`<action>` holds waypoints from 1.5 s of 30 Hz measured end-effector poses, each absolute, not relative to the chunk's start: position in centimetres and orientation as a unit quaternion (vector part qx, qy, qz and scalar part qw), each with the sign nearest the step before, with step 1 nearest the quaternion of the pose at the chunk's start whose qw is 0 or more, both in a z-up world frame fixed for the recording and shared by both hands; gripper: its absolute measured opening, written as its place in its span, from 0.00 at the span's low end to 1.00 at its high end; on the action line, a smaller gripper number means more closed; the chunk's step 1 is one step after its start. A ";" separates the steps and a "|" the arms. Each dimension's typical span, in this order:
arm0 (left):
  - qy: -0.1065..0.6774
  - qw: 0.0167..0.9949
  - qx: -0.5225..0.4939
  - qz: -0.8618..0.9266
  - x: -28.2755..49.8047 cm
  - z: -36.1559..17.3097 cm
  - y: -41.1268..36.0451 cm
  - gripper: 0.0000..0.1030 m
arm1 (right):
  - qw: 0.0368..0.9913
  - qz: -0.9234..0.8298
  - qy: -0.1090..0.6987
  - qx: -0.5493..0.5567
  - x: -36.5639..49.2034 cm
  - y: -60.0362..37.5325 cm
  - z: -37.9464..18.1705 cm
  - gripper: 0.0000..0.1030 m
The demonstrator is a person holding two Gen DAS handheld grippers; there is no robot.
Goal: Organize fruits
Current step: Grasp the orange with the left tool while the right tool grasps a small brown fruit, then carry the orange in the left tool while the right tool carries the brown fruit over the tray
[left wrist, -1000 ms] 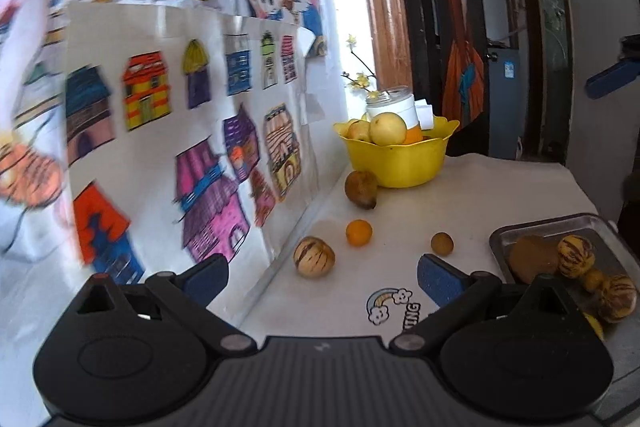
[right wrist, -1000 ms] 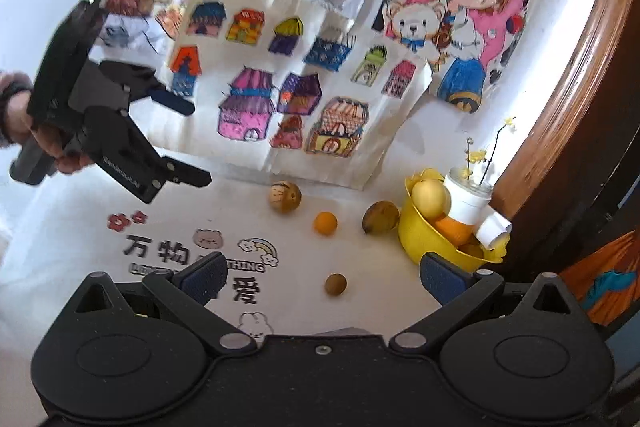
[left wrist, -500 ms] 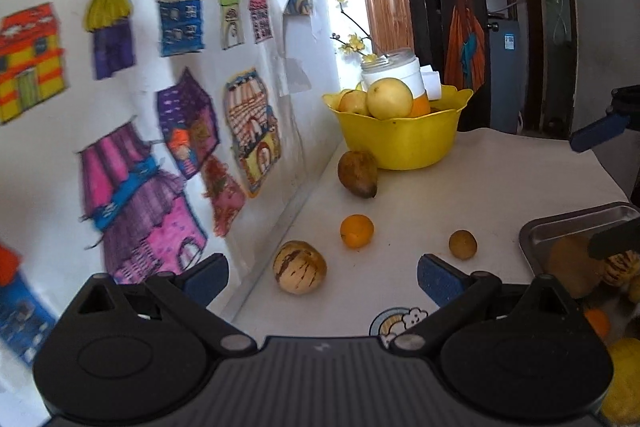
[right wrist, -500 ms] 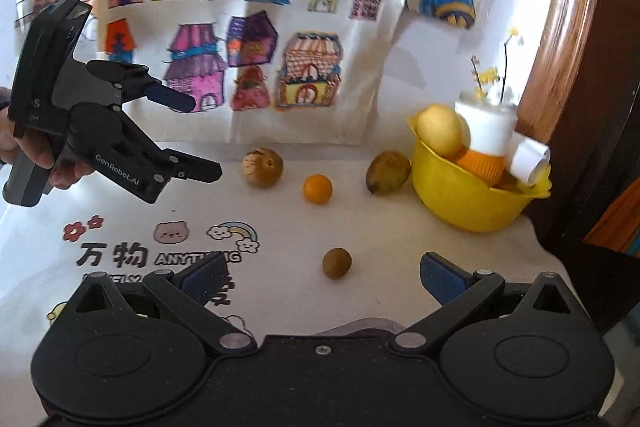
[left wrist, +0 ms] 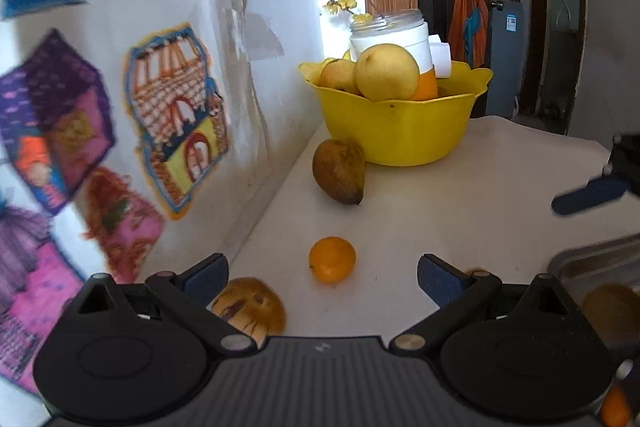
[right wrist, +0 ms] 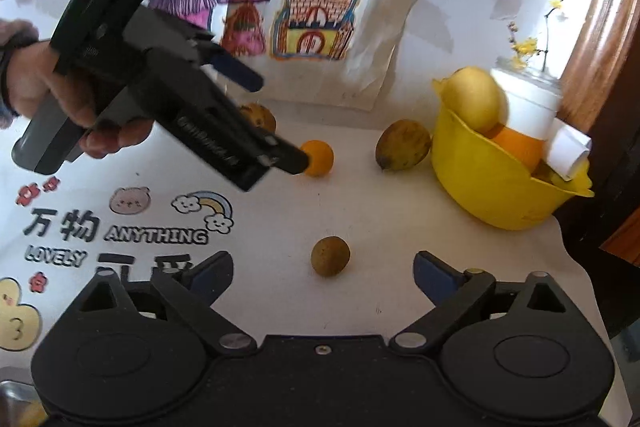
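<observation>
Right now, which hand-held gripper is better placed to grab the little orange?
Probably the left hand-held gripper: it is open, and the small orange lies just ahead between its fingers. The right hand-held gripper faces the small brown fruit.

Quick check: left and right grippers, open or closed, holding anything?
Left gripper: open, holding nothing; small orange lies between its fingers.
Right gripper: open, holding nothing; small brown fruit ahead.

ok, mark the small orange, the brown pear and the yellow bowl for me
small round orange (left wrist: 332, 259), left wrist view, middle of its skin
brown speckled pear (left wrist: 339, 171), left wrist view, its belly
yellow plastic bowl (left wrist: 396, 131), left wrist view, front wall
</observation>
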State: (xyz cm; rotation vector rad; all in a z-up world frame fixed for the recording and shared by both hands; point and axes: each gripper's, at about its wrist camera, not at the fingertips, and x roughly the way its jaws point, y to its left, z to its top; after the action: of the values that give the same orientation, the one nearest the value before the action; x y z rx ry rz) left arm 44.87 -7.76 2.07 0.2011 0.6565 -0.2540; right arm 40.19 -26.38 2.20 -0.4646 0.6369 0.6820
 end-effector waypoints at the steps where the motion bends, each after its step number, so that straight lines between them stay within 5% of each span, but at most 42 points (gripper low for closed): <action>1: 0.323 0.933 0.099 -0.126 45.2 1.9 -7.9 0.99 | 0.866 0.326 0.308 -0.220 40.7 -26.4 2.0 0.88; 8: 0.343 0.922 0.113 -0.139 47.0 0.8 -8.9 0.92 | 0.860 0.329 0.337 -0.197 42.6 -26.7 0.8 0.74; 32: 0.378 0.916 0.080 -0.112 49.6 -0.8 -9.4 0.37 | 0.839 0.334 0.376 -0.207 44.7 -23.9 -0.5 0.42; 40: 0.379 0.918 0.055 -0.098 48.8 -0.7 -9.4 0.35 | 0.843 0.323 0.376 -0.210 44.9 -23.8 -0.5 0.28; 45: 0.368 0.923 0.050 -0.102 47.2 0.4 -9.6 0.35 | 0.847 0.319 0.373 -0.202 44.4 -24.6 -0.2 0.28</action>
State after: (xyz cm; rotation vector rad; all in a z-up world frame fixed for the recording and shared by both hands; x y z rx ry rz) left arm 47.19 -9.61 0.43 0.1032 0.7563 -0.2089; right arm 44.42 -24.60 -0.24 -0.4259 0.7863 0.6736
